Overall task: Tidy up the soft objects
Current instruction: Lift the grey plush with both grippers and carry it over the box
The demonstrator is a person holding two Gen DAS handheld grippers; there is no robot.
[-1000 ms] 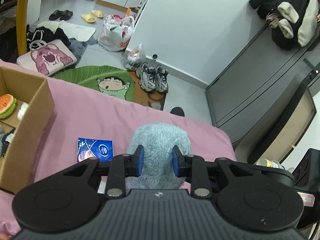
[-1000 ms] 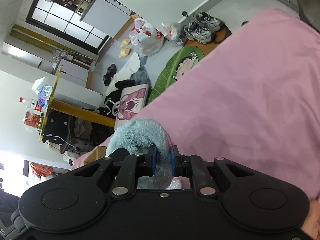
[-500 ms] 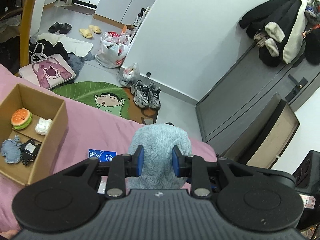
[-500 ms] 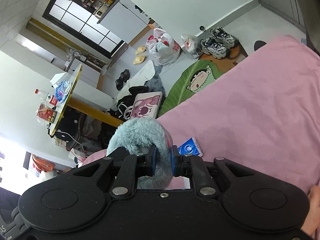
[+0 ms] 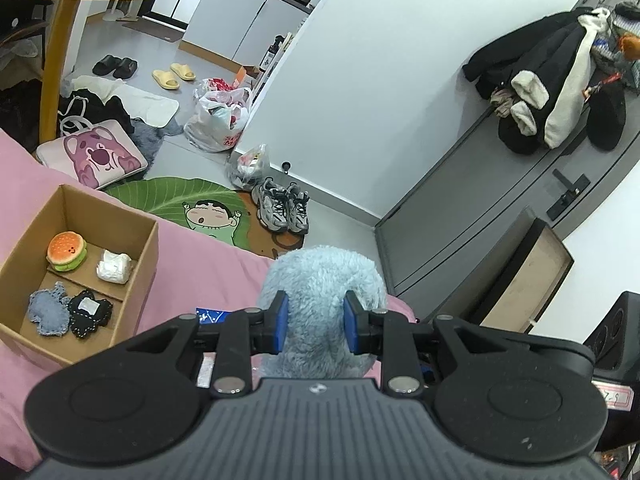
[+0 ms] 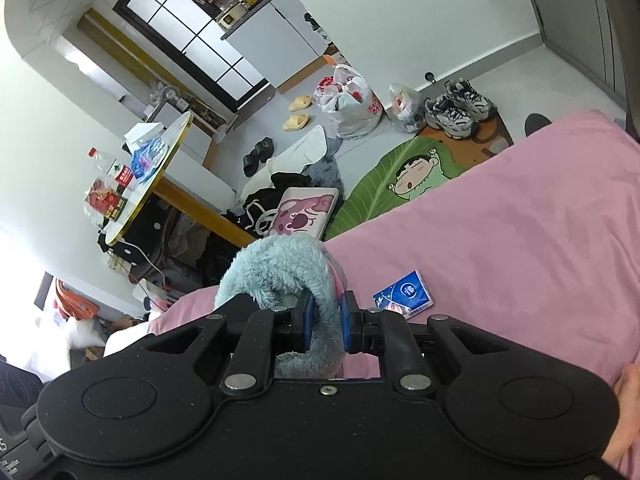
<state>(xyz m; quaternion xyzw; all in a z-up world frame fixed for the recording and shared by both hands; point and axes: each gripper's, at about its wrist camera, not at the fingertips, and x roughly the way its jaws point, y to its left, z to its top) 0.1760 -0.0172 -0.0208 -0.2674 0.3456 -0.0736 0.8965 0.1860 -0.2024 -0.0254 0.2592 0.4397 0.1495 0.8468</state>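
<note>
Both grippers hold one fluffy light-blue plush item above the pink bed. My left gripper (image 5: 314, 322) is shut on a thick part of the blue plush (image 5: 320, 280). My right gripper (image 6: 325, 320) is shut on a thinner curved band of the same blue plush (image 6: 280, 264). A divided cardboard box (image 5: 148, 264) sits on the bed to the left. It holds a burger toy (image 5: 66, 250), a white wad (image 5: 114, 266), a grey-blue patch (image 5: 49, 312) and a black patch (image 5: 88, 312).
A blue tissue packet (image 6: 404, 294) lies on the pink bedspread (image 6: 520, 220) below the grippers. Past the bed's edge are a green cartoon rug (image 5: 180, 200), sneakers (image 5: 282, 206), bags, a pink cushion (image 5: 96, 156) and a gold-legged table (image 5: 56, 60). A hand (image 6: 628, 412) shows at lower right.
Both grippers have risen with the blue plush, away from the bedspread. The box's inside and more of the room have come into the left view; the tissue packet now shows in the right view.
</note>
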